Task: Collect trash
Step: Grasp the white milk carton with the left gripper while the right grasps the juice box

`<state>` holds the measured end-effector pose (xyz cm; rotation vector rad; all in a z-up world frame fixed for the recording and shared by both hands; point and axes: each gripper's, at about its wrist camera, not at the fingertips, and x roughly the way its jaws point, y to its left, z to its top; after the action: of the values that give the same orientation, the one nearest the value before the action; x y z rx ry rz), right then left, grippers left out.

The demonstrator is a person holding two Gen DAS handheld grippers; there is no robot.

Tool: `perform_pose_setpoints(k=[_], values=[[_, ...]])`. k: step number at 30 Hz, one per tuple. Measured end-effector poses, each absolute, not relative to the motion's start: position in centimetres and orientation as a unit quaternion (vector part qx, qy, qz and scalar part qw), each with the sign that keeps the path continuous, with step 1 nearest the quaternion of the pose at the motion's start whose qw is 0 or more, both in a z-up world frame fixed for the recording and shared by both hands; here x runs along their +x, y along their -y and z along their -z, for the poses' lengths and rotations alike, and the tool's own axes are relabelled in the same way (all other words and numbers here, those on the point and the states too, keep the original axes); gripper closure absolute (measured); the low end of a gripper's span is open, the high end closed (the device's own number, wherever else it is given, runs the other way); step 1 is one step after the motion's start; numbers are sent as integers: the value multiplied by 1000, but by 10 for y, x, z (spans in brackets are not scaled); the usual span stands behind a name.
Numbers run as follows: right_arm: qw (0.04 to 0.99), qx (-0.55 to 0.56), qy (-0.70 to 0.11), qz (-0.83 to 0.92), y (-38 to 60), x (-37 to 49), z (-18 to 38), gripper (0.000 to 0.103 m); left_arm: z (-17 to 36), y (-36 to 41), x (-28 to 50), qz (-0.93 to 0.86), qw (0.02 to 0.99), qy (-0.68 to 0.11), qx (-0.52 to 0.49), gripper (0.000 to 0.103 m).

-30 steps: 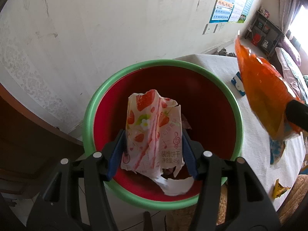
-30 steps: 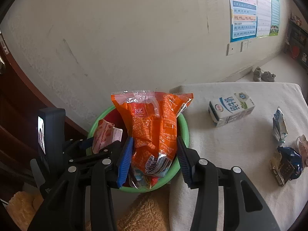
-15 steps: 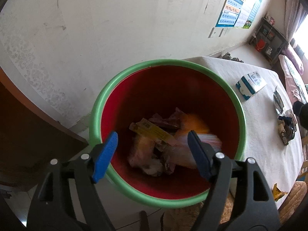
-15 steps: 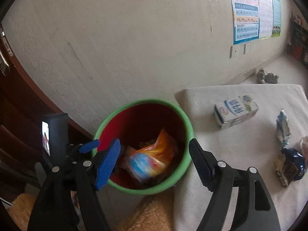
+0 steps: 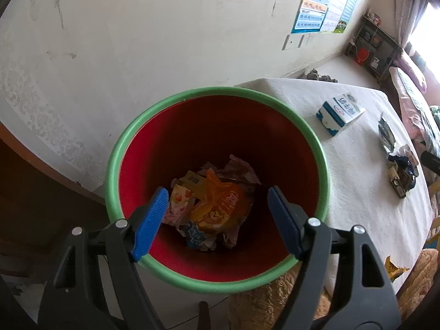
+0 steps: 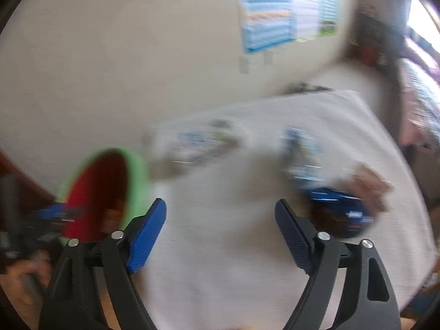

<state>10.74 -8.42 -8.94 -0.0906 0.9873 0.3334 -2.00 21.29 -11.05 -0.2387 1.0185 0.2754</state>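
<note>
- The left gripper (image 5: 217, 220) hangs over the bin (image 5: 129, 137), its blue pads spread wide with nothing between them.
- The bin has a green rim and red inside; it stands against the table (image 5: 357, 192) edge, and its lower rim is partly covered by the gripper's black arms.
- At the bin's bottom lies a heap of trash: an orange bag (image 5: 222, 206) on top, a pink strawberry wrapper (image 5: 178, 200) at its left touching it, and crumpled foil beneath — the lowest pieces are too tangled to sort out.
- On the table, well apart from the bin, a milk carton (image 5: 341, 112) lies on its side; farther right, a silver wrapper (image 5: 386, 137) and a dark blue wrapper pile (image 5: 401, 173) sit near each other.
- A yellow scrap (image 5: 393, 268) shows at the lower right, whether on the table or off its edge I cannot tell.
- The right gripper (image 6: 220, 228) is also spread apart and empty, above bare tablecloth.
- The right view is heavily smeared: the bin (image 6: 137, 170) is cut by the left pad, the carton (image 6: 198, 140) is only a streak, and a blue wrapper (image 6: 338, 214) sits just past the right pad, details unreadable.
</note>
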Motion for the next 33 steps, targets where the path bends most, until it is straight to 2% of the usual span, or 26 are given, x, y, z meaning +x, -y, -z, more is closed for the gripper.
perform_pose_setpoints(k=[6, 8, 9, 10, 11, 12, 13, 14, 20, 23, 27, 29, 31, 33], values=[[847, -70, -522, -78, 148, 154, 127, 22, 109, -196, -6, -117, 856, -493, -99, 30], [833, -107, -537, -74, 150, 162, 141, 26, 106, -181, 3, -102, 859, -494, -88, 30], [828, -125, -541, -76, 151, 166, 148, 34, 104, -174, 7, -94, 861, -493, -81, 30], [824, -127, -545, -83, 153, 167, 153, 51, 101, -164, 15, -83, 864, -492, -71, 30], [817, -113, -557, -96, 156, 170, 158, 64, 100, -157, 22, -75, 866, -490, -64, 30], [814, -100, -563, -102, 160, 171, 162, 87, 98, -150, 29, -67, 868, -489, -56, 30], [814, -87, -564, -104, 164, 169, 161, 102, 96, -139, 43, -53, 870, -489, -44, 30], [817, -81, -561, -103, 166, 167, 160, 103, 94, -133, 50, -44, 870, -489, -38, 30], [843, 8, -524, -124, 195, 111, 129, 103, 98, -82, 119, 17, 871, -488, 57, 22], [841, 40, -526, -125, 200, 88, 123, 103, 110, -63, 149, 26, 863, -493, 109, 22], [841, 68, -526, -103, 218, 80, 125, 95, 132, -47, 183, 29, 848, -509, 146, 21], [841, 80, -525, -98, 227, 83, 126, 86, 141, -44, 196, 29, 839, -522, 150, 21], [844, 91, -520, -96, 231, 83, 126, 59, 151, -43, 206, 26, 830, -535, 155, 21], [848, 98, -511, -100, 233, 81, 124, 45, 159, -42, 212, 29, 821, -545, 165, 21]])
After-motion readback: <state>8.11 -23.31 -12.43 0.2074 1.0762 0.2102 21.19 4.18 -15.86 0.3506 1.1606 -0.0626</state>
